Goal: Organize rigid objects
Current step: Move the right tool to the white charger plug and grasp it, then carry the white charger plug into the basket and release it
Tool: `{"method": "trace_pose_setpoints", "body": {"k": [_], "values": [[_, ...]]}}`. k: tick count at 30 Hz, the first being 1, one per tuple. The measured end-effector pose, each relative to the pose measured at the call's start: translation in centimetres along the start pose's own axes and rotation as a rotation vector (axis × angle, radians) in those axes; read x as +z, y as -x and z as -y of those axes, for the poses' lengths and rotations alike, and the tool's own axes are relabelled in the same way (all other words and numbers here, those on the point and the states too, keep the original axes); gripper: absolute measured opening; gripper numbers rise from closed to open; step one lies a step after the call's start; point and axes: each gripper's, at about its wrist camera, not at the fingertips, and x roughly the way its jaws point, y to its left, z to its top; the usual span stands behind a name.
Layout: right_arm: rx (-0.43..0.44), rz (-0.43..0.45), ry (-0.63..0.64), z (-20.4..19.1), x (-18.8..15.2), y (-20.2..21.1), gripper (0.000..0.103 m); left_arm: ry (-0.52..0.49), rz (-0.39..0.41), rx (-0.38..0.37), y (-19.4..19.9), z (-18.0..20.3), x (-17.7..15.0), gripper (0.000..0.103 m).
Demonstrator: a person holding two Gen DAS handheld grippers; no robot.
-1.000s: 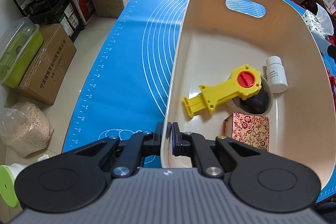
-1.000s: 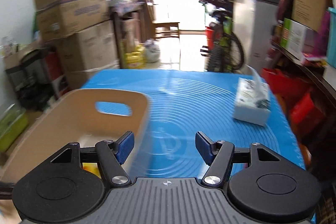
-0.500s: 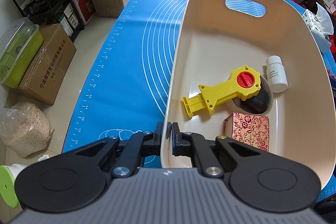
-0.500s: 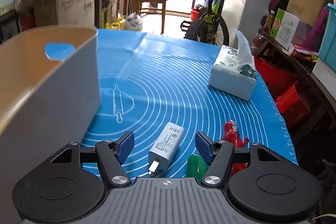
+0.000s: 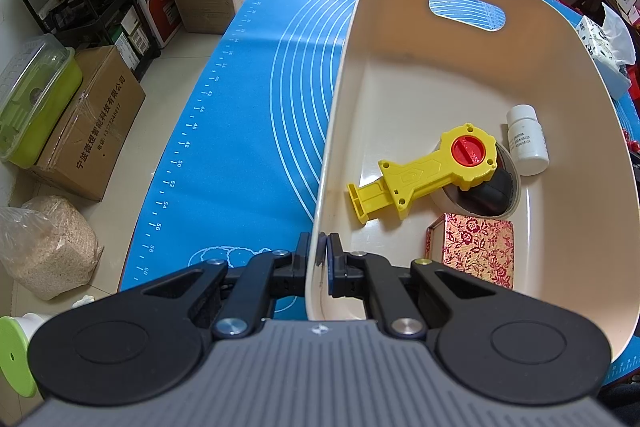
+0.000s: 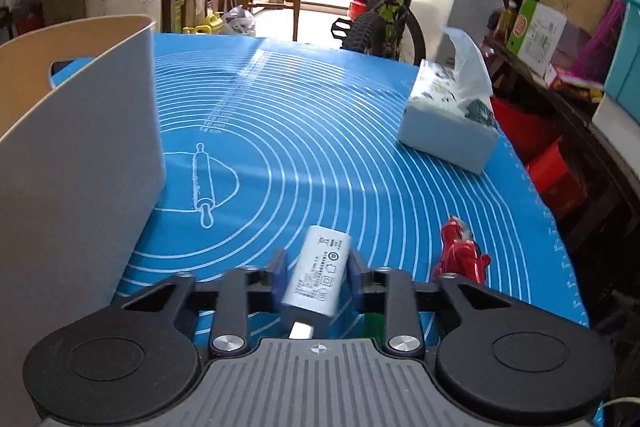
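Right tool [image 6: 316,277] now clamps the white charger [image 6: 316,277], open a moment ago. Left tool [image 5: 319,259] still pinches the bin [image 5: 472,67] rim. Binning comes next.

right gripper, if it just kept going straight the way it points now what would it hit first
Probably nothing soon. The right gripper, shut on the white charger, points along bare blue mat between the beige bin and the tissue box. Depth is unclear, but the way looks free to the mat's far edge.

A green object [image 6: 374,325] sits mostly hidden behind the right tool [image 6: 316,277].
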Motion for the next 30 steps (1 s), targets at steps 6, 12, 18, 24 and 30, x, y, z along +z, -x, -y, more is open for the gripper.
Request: {"method": "trace_pose_setpoints", "body": {"k": [6,12,18,24,30], "values": [[0.051,0.029,0.025,-0.5,-0.5,1.3,0.032,-0.001,0.0,0.001,0.0,0.0,-0.1,0.009],[0.08,0.052,0.039,-0.3,-0.5,3.2,0.032,-0.002,0.0,0.002,0.0,0.1,-0.1,0.009],[0.091,0.098,0.018,0.2,0.3,5.3,0.032,-0.002,0.0,0.001,0.0,0.0,0.0,0.009],[0.138,0.168,0.001,-0.3,1.8,8.4,0.032,-0.005,0.0,0.003,0.0,0.0,0.0,0.009],[0.183,0.245,0.006,-1.3,3.4,11.5,0.032,-0.005,0.0,0.003,0.1,0.0,0.0,0.009]]}}
